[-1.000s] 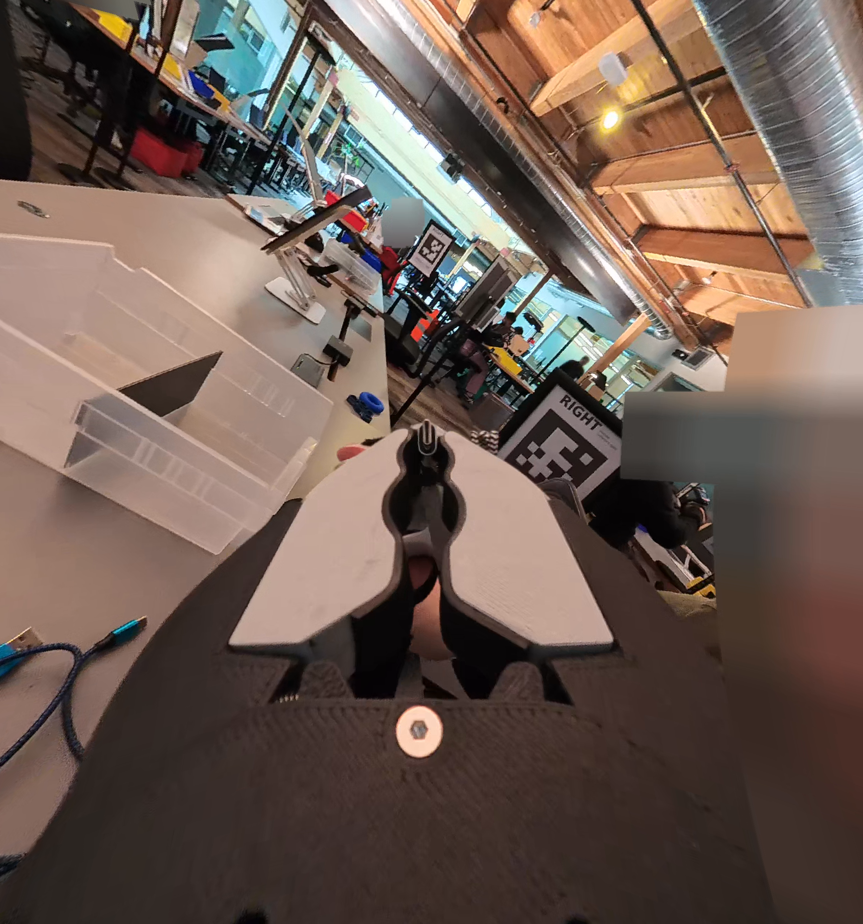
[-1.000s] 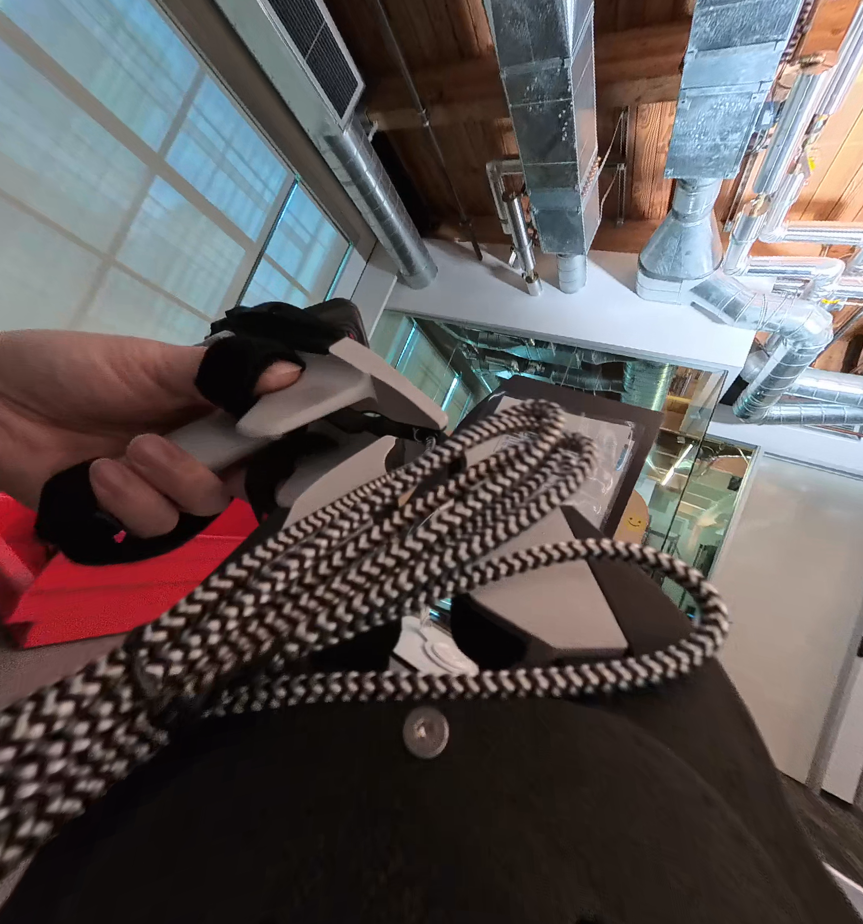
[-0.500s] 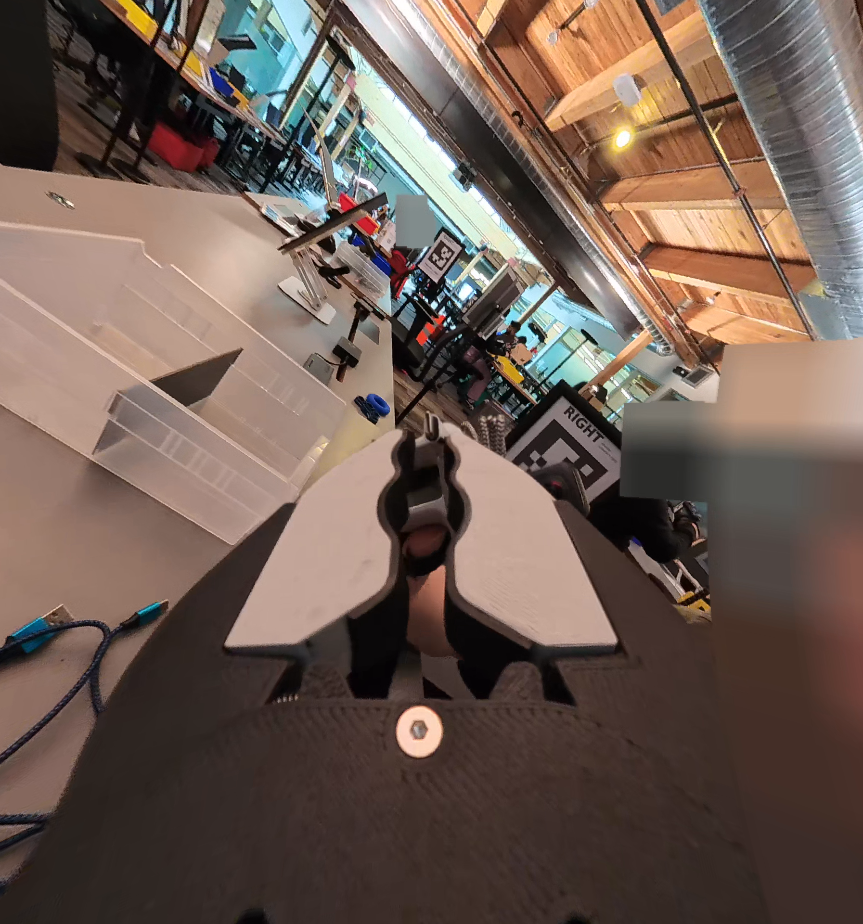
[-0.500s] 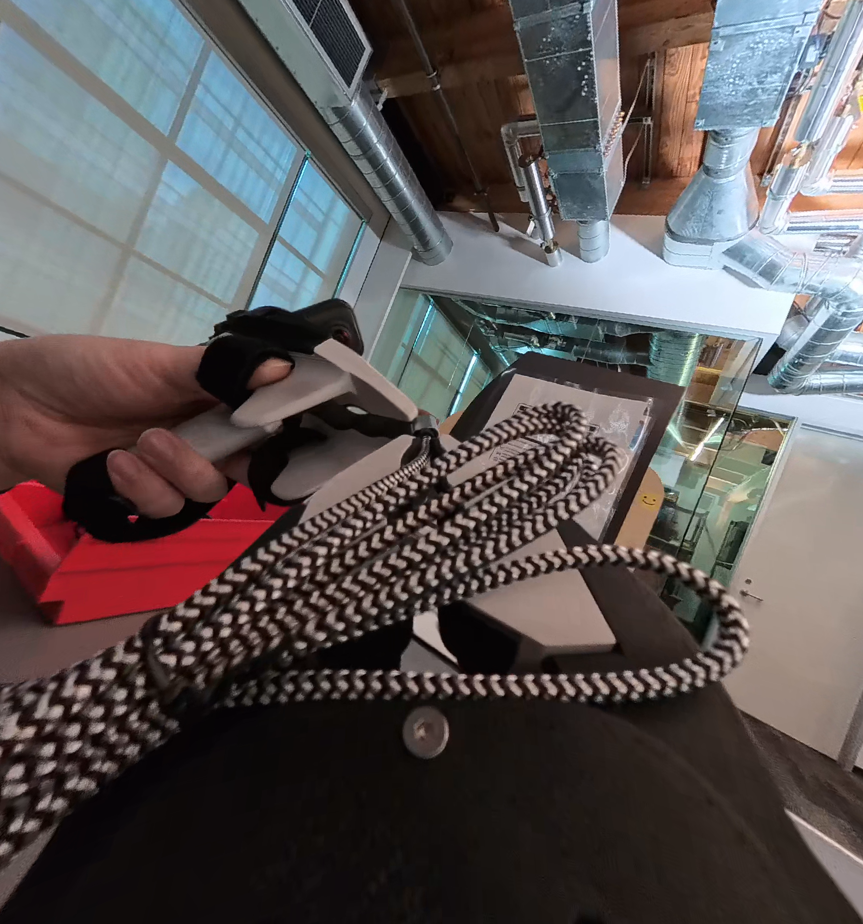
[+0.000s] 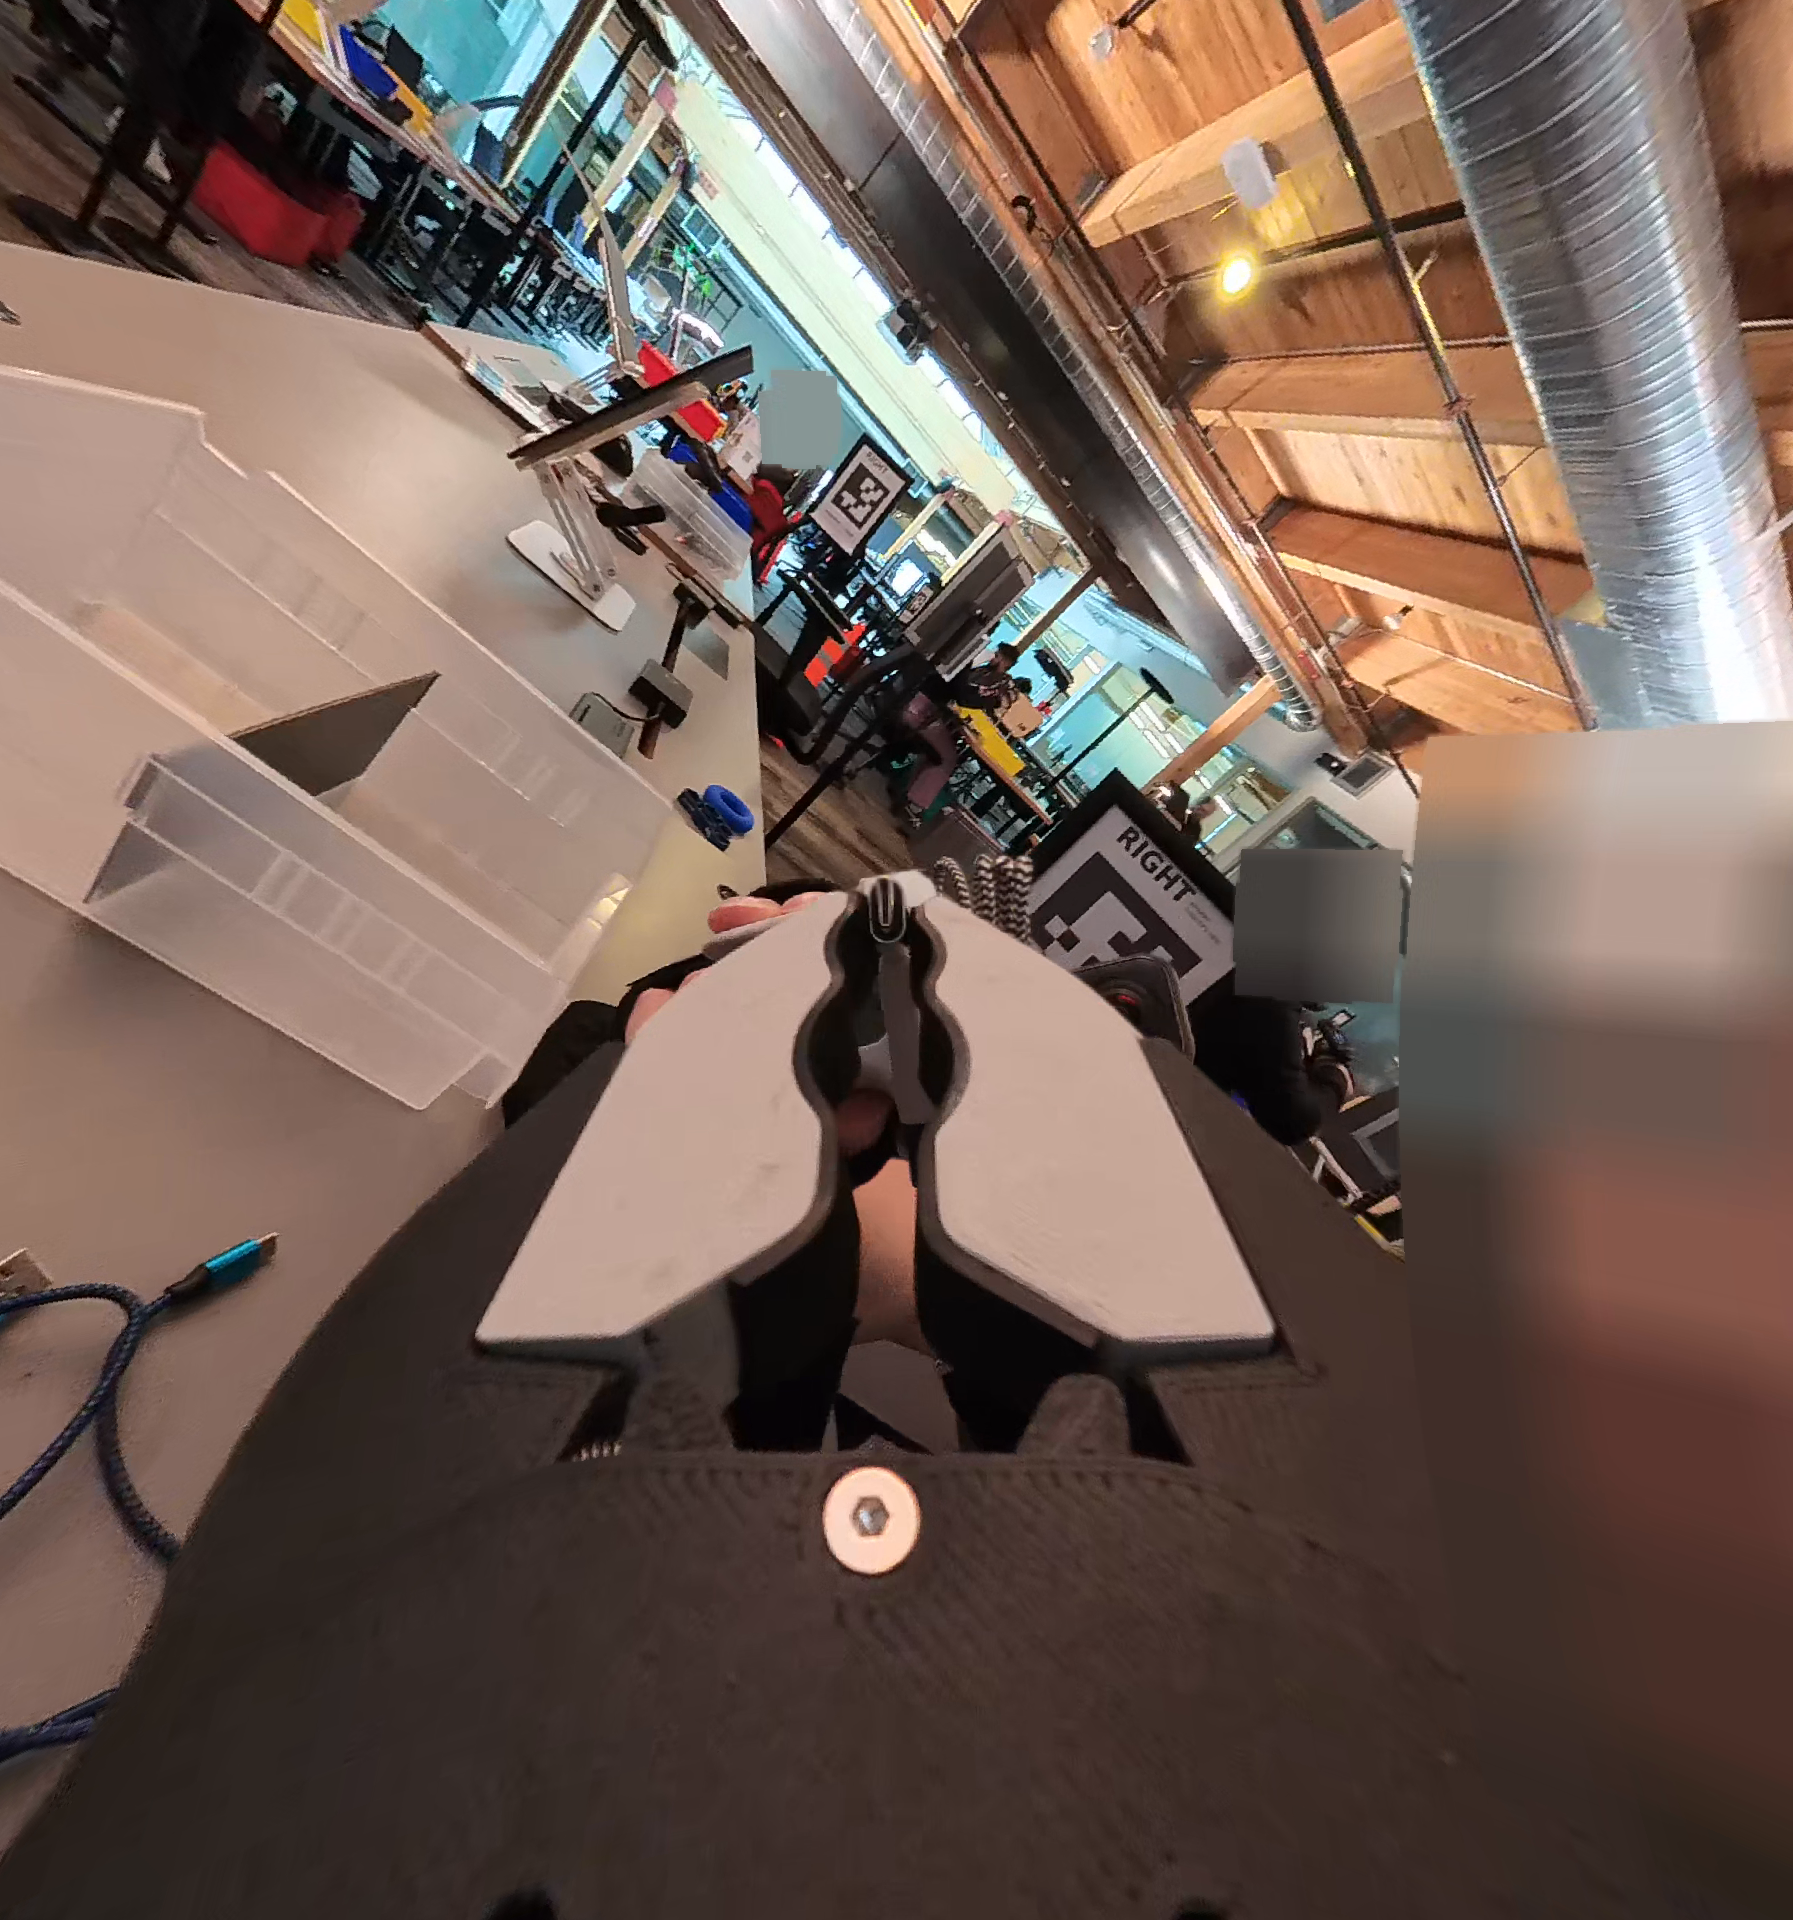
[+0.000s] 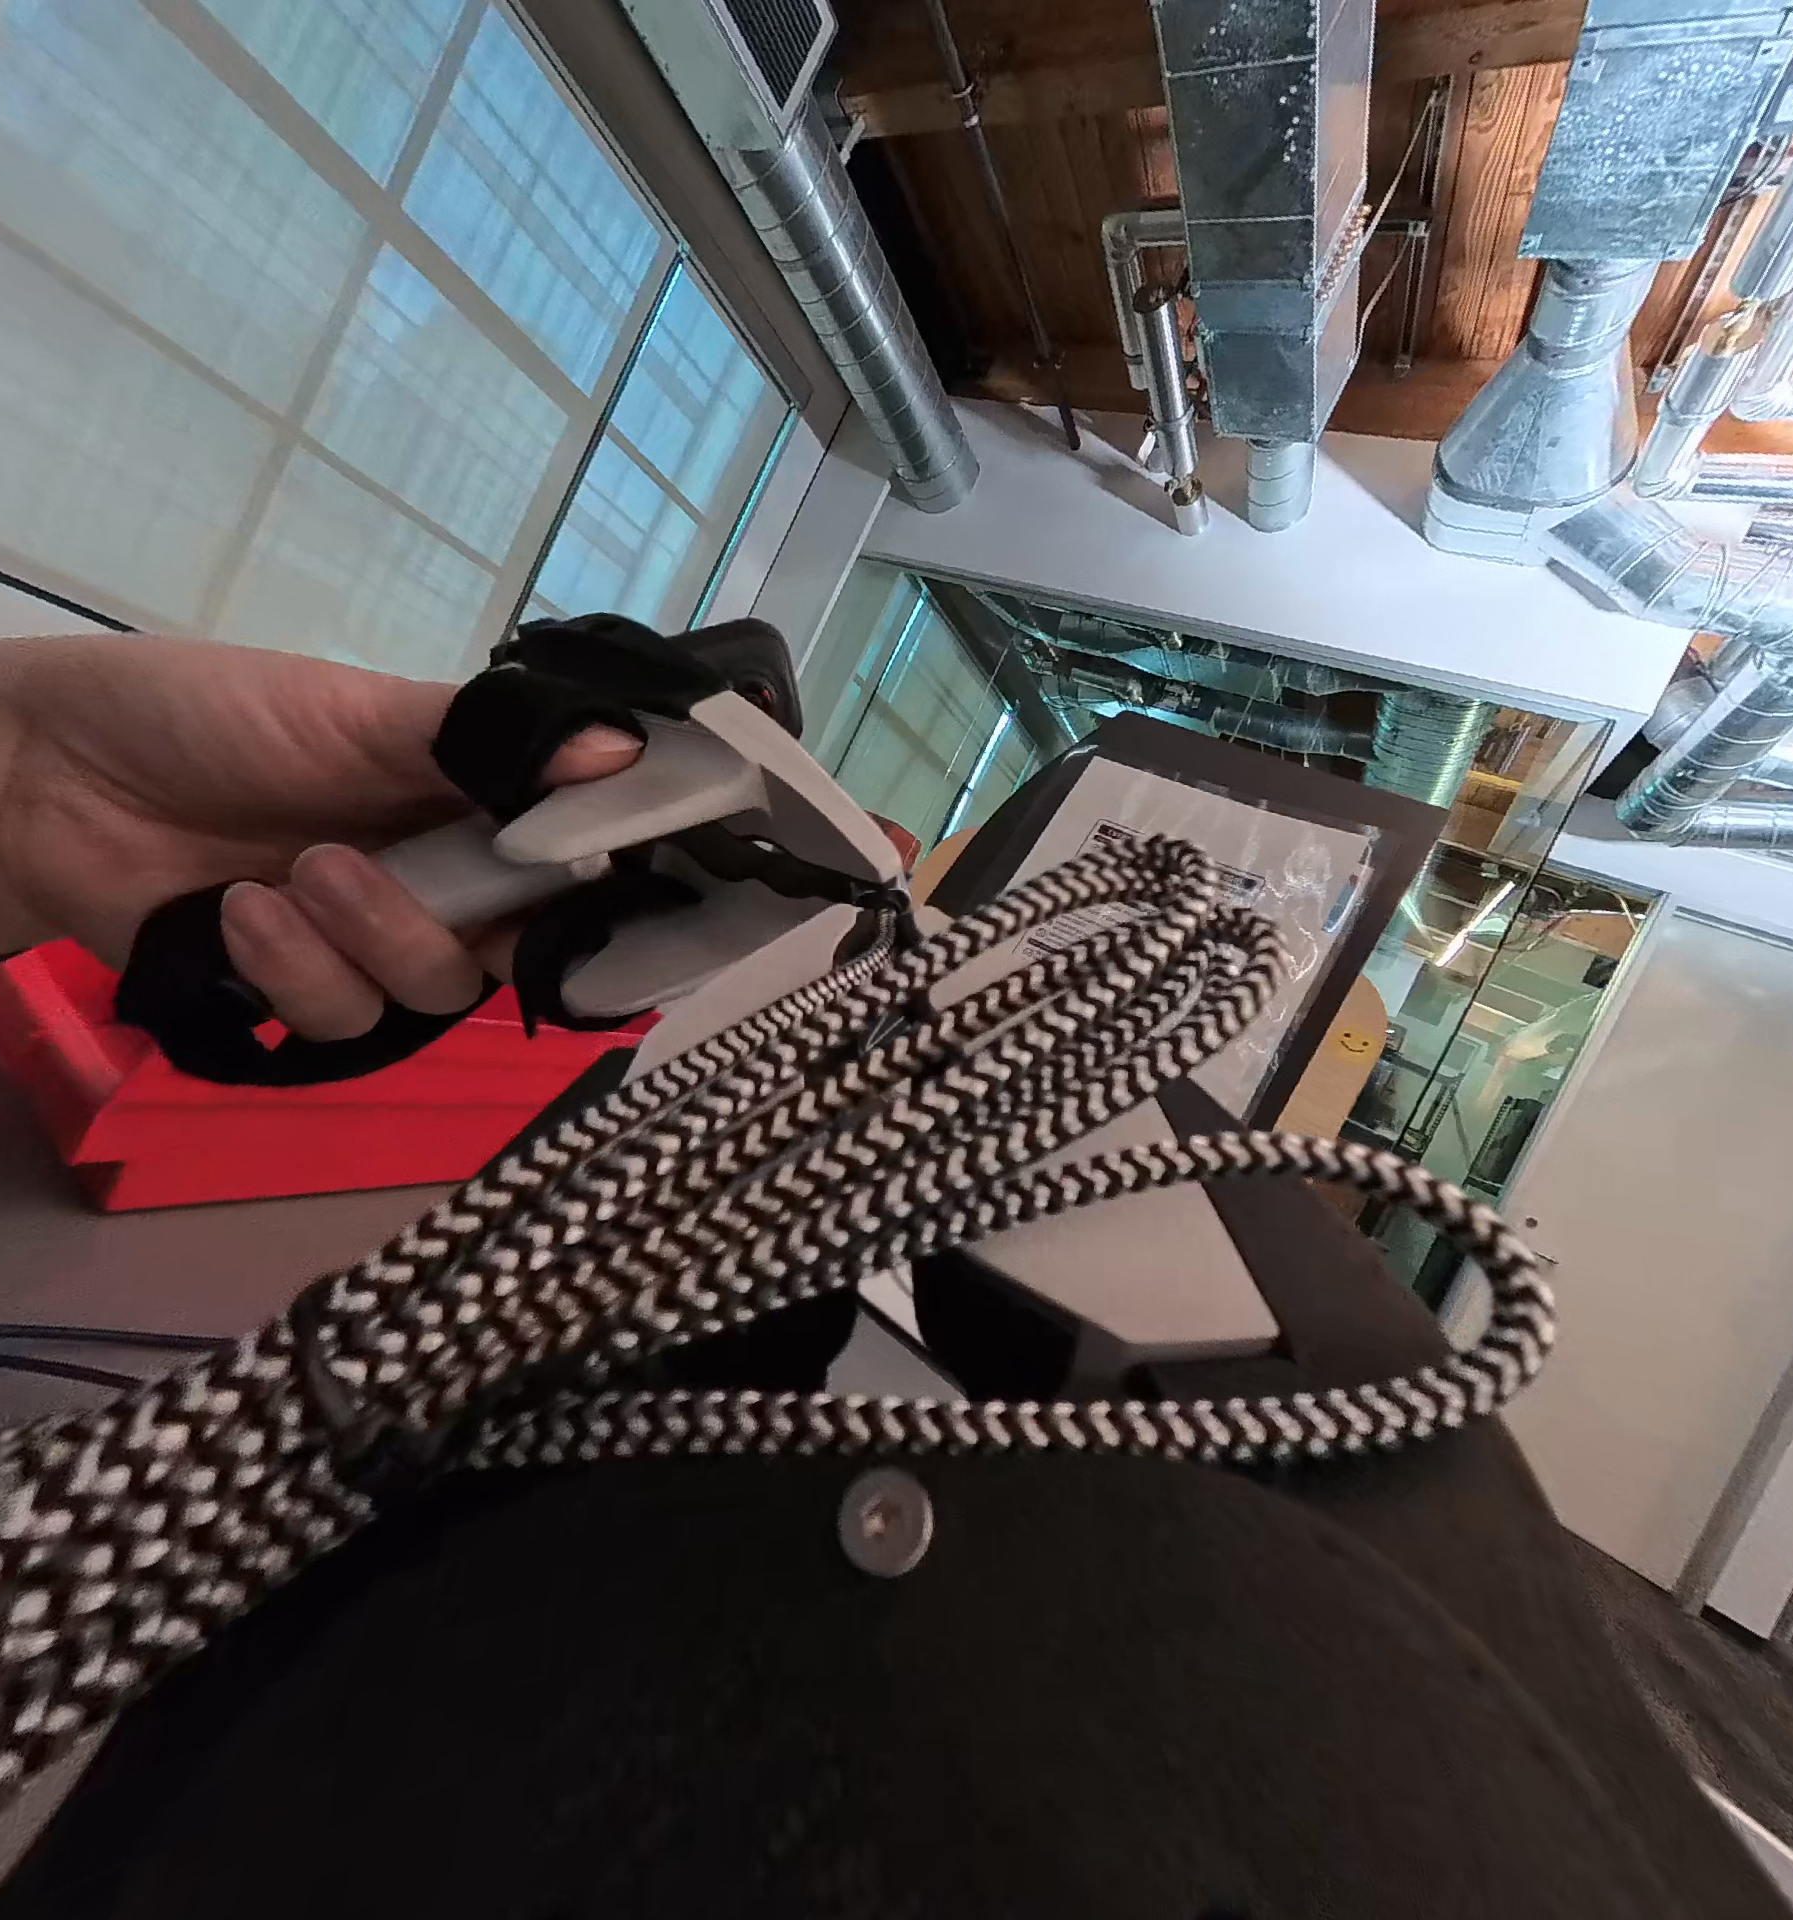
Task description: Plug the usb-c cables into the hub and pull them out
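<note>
Left gripper (image 5: pixel 887 909) fingers pinch the plug (image 5: pixel 884 906) upright, probably to aim it; right gripper (image 6: pixel 902 997) fingers hidden under cable (image 6: pixel 767 1164), can't tell.

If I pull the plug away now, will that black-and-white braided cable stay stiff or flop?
Likely floppy: the braided cable sags in loose loops, one hanging wide. The dark strap should keep most bundled. The left gripper pinches only the plug, so the bundle may swing.

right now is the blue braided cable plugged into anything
No, the blue braided cable lies loose on the table in the left wrist view, both its connector ends bare.
</note>
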`<action>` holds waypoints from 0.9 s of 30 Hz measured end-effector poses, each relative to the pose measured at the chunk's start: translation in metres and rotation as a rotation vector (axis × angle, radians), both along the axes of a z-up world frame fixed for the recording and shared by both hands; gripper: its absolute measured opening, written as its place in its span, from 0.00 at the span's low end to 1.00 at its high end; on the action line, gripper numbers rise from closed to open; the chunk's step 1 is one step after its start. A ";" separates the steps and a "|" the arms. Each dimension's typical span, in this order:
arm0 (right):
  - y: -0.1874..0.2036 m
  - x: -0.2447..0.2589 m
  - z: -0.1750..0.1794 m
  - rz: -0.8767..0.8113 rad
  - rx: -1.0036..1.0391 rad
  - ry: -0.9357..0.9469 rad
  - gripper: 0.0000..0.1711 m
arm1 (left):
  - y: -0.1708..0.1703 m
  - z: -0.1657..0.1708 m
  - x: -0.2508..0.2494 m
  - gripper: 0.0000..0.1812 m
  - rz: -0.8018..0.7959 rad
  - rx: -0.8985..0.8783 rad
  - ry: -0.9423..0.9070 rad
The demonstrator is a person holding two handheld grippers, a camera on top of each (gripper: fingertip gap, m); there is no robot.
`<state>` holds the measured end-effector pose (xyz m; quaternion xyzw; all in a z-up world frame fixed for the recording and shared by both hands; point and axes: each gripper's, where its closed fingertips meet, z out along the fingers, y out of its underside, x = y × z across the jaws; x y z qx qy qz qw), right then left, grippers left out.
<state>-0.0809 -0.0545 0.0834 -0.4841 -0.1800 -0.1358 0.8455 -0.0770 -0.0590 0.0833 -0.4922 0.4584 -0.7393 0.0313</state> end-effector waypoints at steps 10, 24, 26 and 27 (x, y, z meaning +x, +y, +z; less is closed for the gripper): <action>0.002 -0.001 -0.003 -0.009 -0.002 -0.019 0.03 | 0.003 -0.004 0.000 0.03 -0.002 -0.019 0.030; 0.005 -0.001 -0.007 -0.035 -0.009 -0.061 0.04 | 0.005 -0.008 0.001 0.03 0.005 -0.004 0.053; 0.005 -0.001 -0.007 -0.038 -0.010 -0.062 0.04 | 0.005 -0.008 0.000 0.03 0.003 -0.006 0.055; 0.005 -0.001 -0.007 -0.040 -0.012 -0.065 0.04 | 0.005 -0.008 0.000 0.03 0.003 -0.006 0.056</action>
